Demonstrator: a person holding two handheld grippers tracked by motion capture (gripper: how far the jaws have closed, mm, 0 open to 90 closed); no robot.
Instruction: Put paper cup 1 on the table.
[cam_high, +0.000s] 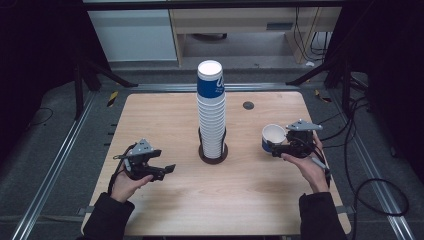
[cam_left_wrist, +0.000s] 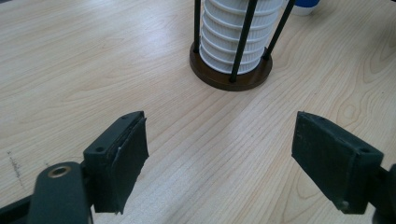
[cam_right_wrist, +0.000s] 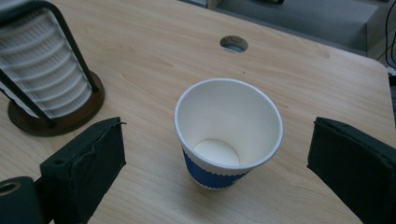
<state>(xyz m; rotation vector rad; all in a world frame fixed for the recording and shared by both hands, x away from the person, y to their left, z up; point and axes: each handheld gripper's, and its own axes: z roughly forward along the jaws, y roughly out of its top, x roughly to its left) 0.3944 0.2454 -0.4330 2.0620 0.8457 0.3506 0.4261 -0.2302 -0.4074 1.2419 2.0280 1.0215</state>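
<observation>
A tall stack of white paper cups (cam_high: 210, 115) with a blue-banded cup on top stands in a dark round holder (cam_high: 213, 155) with thin black rods at the table's middle. A single white cup with a blue band (cam_high: 273, 137) stands upright and empty on the right of the table. My right gripper (cam_high: 275, 149) is open behind it; in the right gripper view the cup (cam_right_wrist: 229, 126) sits between the wide-apart pads (cam_right_wrist: 88, 163), untouched. My left gripper (cam_high: 167, 169) hovers open at the left with nothing between its jaws, pointing at the holder base (cam_left_wrist: 231, 77) some way off.
The wooden table (cam_high: 165, 115) has a small round hole (cam_high: 248, 105) behind the single cup. Black stands and cables ring the table on the floor. A white cabinet and a wooden desk stand at the back.
</observation>
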